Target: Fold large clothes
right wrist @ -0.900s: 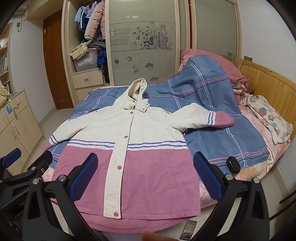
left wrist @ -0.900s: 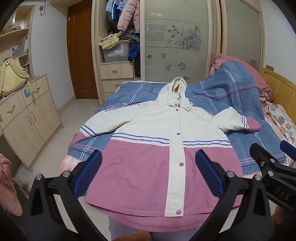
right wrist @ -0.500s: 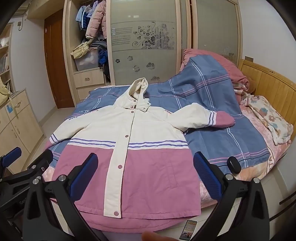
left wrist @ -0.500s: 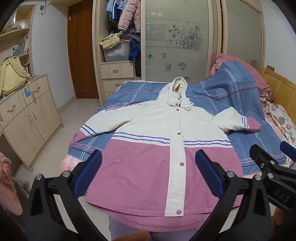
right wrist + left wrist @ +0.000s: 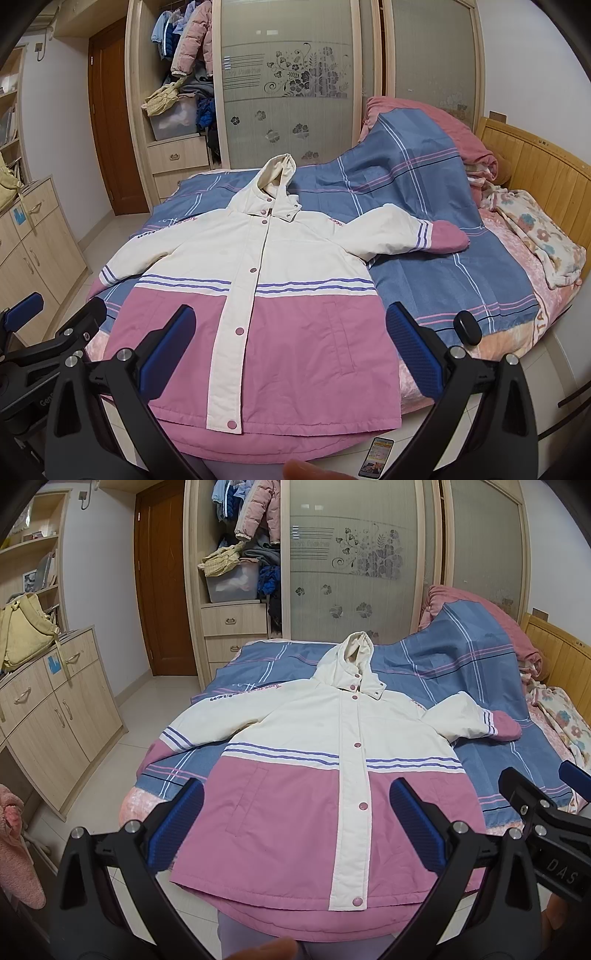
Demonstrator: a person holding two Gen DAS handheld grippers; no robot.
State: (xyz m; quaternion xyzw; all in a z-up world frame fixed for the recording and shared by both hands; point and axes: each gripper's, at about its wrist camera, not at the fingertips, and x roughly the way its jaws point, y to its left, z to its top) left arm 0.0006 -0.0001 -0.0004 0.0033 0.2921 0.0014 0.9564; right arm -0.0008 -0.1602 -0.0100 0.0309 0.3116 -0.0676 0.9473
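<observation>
Nothing has moved; jacket point(image 5: 314, 775) flat on bed point(image 5: 443, 269); both grippers' fingers point(image 5: 177, 827) spread, empty.

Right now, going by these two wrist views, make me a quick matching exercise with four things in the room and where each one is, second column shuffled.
Column one:
1. jacket
2. yellow bag
3. storage bin
4. card

Column two:
A. on the floor by the foot of the bed
B. on top of the wooden cabinet
C. spread flat, front up, on the blue plaid bedding
D. in the open wardrobe, above the drawers

Pairs: 1-C, 2-B, 3-D, 4-A
</observation>
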